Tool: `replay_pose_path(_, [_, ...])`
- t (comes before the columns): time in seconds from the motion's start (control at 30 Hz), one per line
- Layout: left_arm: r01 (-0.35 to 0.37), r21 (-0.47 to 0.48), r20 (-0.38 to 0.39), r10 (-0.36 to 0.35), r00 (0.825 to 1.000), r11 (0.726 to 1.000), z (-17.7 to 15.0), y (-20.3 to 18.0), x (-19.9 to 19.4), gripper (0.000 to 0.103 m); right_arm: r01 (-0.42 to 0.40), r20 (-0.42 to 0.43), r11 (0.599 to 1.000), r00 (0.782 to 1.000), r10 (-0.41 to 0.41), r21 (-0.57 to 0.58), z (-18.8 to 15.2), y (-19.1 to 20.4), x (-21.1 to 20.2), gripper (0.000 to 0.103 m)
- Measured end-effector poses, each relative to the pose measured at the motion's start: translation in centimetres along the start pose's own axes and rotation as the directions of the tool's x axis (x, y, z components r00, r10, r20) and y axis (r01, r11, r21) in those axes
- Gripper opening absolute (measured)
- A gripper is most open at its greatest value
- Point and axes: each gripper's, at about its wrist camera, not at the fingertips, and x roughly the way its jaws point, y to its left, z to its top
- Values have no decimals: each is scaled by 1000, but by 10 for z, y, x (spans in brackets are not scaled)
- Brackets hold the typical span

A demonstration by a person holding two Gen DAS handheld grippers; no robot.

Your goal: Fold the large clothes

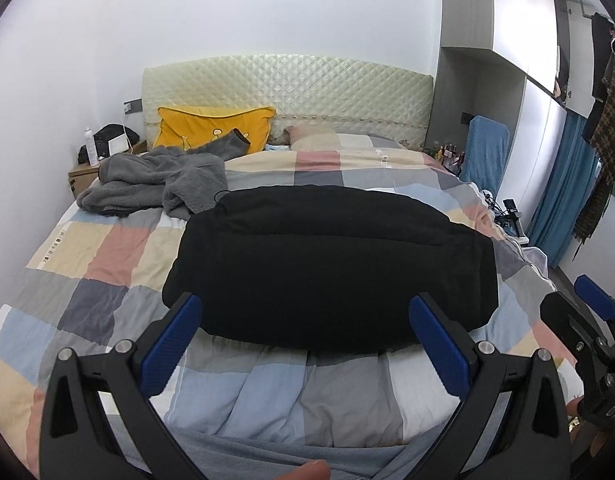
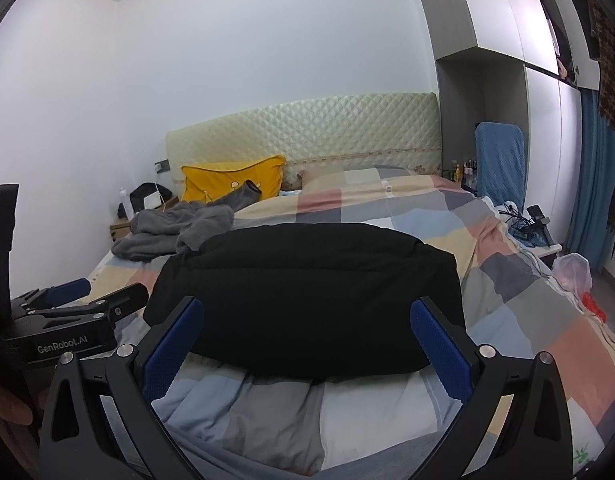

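Note:
A black garment (image 1: 331, 264) lies folded into a thick rectangle on the checked quilt (image 1: 107, 256) of the bed; it also shows in the right wrist view (image 2: 307, 300). My left gripper (image 1: 305, 320) is open and empty, held just short of the garment's near edge. My right gripper (image 2: 307, 320) is open and empty too, at the same near edge. The right gripper shows at the right edge of the left wrist view (image 1: 587, 320). The left gripper shows at the left of the right wrist view (image 2: 79, 300).
A crumpled grey fleece garment (image 1: 159, 180) lies at the bed's far left, beside a yellow pillow (image 1: 215, 128) against the quilted headboard (image 1: 287, 88). A nightstand (image 1: 83, 176) stands left of the bed. A blue-covered chair (image 2: 499, 160) and wardrobes stand right.

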Motion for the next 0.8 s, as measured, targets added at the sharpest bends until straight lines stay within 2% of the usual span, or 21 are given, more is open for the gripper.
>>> replay_pose_path(0.43, [-16,-11,32,16,999,1000,6,5,-13,103,22,-1,1000,1000,-22,-4,1,2,-6,103])
replay_pose_path(0.8, [-9,-7,27,9,1000,1000,8,5,-13,103,37,-6,999,999,-37,-6,2,3,-6,103])
